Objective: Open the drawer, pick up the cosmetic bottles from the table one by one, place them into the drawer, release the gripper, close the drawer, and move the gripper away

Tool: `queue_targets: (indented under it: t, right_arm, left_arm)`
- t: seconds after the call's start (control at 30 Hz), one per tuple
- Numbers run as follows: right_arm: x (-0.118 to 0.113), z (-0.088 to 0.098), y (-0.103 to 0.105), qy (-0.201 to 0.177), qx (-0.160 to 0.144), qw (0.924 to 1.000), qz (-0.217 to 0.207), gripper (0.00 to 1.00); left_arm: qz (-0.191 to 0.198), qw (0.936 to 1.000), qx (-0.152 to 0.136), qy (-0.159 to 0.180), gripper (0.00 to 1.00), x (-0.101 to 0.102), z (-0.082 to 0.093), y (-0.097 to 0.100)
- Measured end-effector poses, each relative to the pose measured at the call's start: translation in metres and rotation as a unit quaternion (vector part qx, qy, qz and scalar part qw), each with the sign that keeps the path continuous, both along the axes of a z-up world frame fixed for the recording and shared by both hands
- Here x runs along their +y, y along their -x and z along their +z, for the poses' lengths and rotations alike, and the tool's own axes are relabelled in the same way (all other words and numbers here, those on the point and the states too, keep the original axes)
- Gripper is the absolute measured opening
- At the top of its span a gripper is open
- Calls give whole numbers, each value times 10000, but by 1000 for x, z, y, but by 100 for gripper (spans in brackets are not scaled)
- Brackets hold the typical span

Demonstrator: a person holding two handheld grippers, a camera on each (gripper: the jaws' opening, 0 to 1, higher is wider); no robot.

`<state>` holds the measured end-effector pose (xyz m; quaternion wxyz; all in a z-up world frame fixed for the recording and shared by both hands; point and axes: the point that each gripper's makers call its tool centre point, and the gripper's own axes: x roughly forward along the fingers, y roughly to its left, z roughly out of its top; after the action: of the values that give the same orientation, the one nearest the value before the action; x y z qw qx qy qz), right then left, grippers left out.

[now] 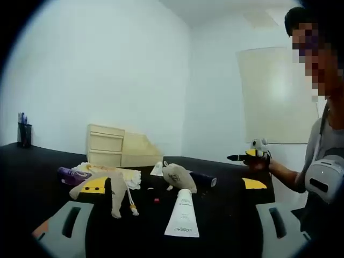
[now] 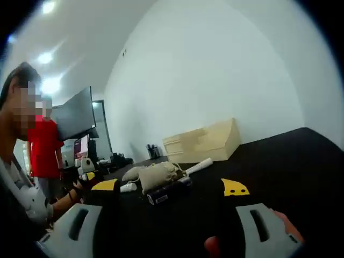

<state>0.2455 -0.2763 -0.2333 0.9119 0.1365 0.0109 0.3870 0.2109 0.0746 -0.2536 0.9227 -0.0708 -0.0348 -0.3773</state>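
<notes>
Both the left gripper (image 1: 172, 226) and the right gripper (image 2: 169, 228) hover above the black bench (image 1: 226, 215) with jaws spread wide, holding and touching nothing. A white cosmetic tube (image 1: 182, 214), a dark blue cosmetic bottle (image 1: 203, 179) and a purple bottle (image 1: 72, 174) lie on the bench among beige cloth pouches (image 1: 177, 175). The pale wooden drawer unit (image 1: 107, 145) stands behind them with its drawers closed.

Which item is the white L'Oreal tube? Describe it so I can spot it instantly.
In the left gripper view, start from the cream drawer unit on the black table. Nearest the camera lies the white tube, printed L'OREAL, unlike the beige cloth pouch beside it.
</notes>
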Motion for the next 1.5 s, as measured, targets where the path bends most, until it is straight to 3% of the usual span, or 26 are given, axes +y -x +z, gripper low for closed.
queue_targets:
  t: [0.17,0.37,0.67,0.87,1.1,1.5]
  right_arm:
    - [8,13,-5,239,52,9996,102,62]
    - [23,11,-10,577,224,9979,208,55]
    - [55,15,-14,1237,101,9917,349,54]
    - [73,16,-17,1325,242,9895,515,50]
    - [98,7,-24,2003,111,9783,515,44]
    - [163,-8,-36,3040,-103,9493,793,36]
  left_arm:
    - [-18,10000,-23,-42,94,-2,-2,2]
    - [-48,10000,-20,-76,94,-2,-3,1]
    - [-41,9999,-17,-101,92,-1,-4,2]
    - [-44,9998,-24,-196,92,-2,-7,2]
    - [-55,9997,-22,-234,92,-2,-8,3]
    - [-62,9997,1,-256,91,0,-8,4]
